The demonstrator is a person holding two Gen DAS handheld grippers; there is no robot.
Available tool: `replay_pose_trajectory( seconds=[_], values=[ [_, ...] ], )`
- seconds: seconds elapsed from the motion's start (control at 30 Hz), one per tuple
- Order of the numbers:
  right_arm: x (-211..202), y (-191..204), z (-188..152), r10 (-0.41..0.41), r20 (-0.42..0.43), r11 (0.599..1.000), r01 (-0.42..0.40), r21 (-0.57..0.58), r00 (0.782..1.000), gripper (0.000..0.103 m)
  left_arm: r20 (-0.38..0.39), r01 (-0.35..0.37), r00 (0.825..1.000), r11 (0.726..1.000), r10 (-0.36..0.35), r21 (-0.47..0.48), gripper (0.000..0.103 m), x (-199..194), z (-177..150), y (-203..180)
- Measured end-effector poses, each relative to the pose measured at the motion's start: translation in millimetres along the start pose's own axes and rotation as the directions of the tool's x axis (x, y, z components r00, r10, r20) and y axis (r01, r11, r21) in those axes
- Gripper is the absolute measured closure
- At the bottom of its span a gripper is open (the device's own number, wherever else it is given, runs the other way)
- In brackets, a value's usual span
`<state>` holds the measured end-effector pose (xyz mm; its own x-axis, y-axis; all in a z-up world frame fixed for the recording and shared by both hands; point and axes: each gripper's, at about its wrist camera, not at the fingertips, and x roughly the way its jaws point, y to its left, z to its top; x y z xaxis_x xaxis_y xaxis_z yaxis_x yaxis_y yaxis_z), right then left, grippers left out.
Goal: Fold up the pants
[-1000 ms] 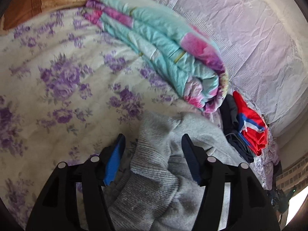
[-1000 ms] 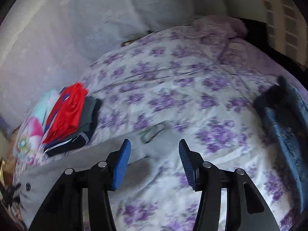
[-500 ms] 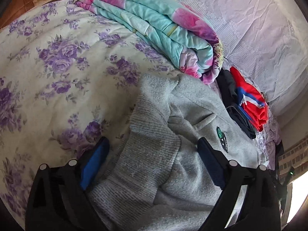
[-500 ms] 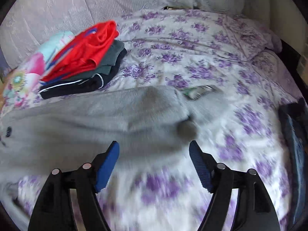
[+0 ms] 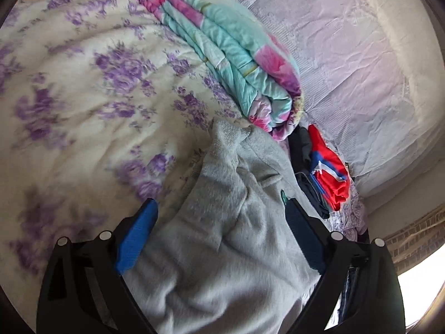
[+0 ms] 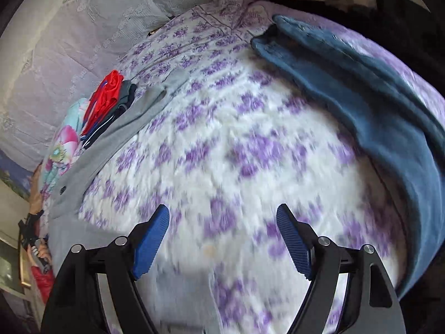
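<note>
Grey fleece pants (image 5: 222, 222) lie bunched on the floral bed. My left gripper (image 5: 219, 220) is open, its blue pads either side of the grey cloth, above the waist end. In the right wrist view the grey pants (image 6: 116, 136) stretch along the left side of the bed. My right gripper (image 6: 222, 222) is open and empty over bare floral sheet, away from the pants. That view is blurred.
A folded teal and pink quilt (image 5: 236, 53) lies beyond the pants. A stack of folded clothes topped by a red garment (image 5: 328, 172) sits by the pale padded headboard (image 5: 361, 55). Blue jeans (image 6: 361, 83) lie at the bed's right side.
My right gripper has swung away from the grey pants to the bare sheet, with the jeans now in view. My left gripper stays open over the waist end, shifted slightly.
</note>
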<state>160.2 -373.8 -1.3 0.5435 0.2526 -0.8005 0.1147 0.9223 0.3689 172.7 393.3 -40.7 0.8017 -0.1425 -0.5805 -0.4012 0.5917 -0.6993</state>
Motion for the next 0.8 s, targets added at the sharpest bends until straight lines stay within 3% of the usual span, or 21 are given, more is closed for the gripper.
replay_pose_trajectory(
  seconds=[0.13,0.2,0.23,0.3,0.4,0.47,0.5,0.53,0.57,0.6,0.7,0.8],
  values=[
    [2,-4,-30,0.079,-0.106,0.996,-0.083,-0.034,0.991,0.023,0.077,-0.03,0.997,0.994,0.022,0.109,0.013,-43,-37,15],
    [7,-9,-43,0.123,-0.148,0.992,-0.128,-0.021,0.981,0.023,0.099,-0.09,0.992,0.986,0.077,0.138,0.013,-60,-59,32],
    [8,-11,-50,0.161,-0.155,0.986,-0.165,-0.013,0.975,0.023,0.089,-0.073,0.994,0.991,0.063,0.114,0.013,-66,-64,41],
    [11,-10,-62,0.252,-0.161,0.966,-0.257,-0.011,0.954,0.023,0.112,0.082,0.99,0.995,-0.087,0.051,0.013,-89,-70,58],
    [22,1,-81,0.329,-0.162,0.938,-0.342,-0.059,0.93,0.027,0.122,0.133,0.984,0.991,-0.132,0.002,0.013,-100,-76,74],
    [27,10,-87,0.288,-0.137,0.948,-0.303,-0.101,0.948,0.04,0.094,0.118,0.988,0.993,-0.12,0.028,0.013,-99,-79,70],
    [27,14,-88,0.302,-0.128,0.941,-0.317,-0.116,0.945,0.049,0.07,0.078,0.994,0.995,-0.082,0.058,0.013,-97,-81,64],
    [28,15,-88,0.314,-0.132,0.937,-0.329,-0.114,0.94,0.073,0.054,0.045,0.997,0.996,-0.05,0.083,0.013,-94,-86,56],
    [31,15,-86,0.331,-0.142,0.934,-0.346,-0.096,0.933,0.084,0.037,0.012,0.999,0.994,-0.016,0.11,0.013,-90,-88,49],
    [36,13,-86,0.36,-0.154,0.926,-0.373,-0.061,0.92,0.085,0.021,-0.016,1.0,0.99,0.013,0.137,0.013,-86,-91,43],
    [39,13,-80,0.361,-0.138,0.926,-0.372,-0.067,0.922,0.086,-0.035,-0.048,0.998,0.978,0.056,0.204,0.013,-77,-101,29],
    [32,15,-64,0.363,-0.112,0.924,-0.373,-0.087,0.925,0.086,-0.067,-0.014,0.997,0.984,0.026,0.179,0.013,-74,-100,30]
  ],
)
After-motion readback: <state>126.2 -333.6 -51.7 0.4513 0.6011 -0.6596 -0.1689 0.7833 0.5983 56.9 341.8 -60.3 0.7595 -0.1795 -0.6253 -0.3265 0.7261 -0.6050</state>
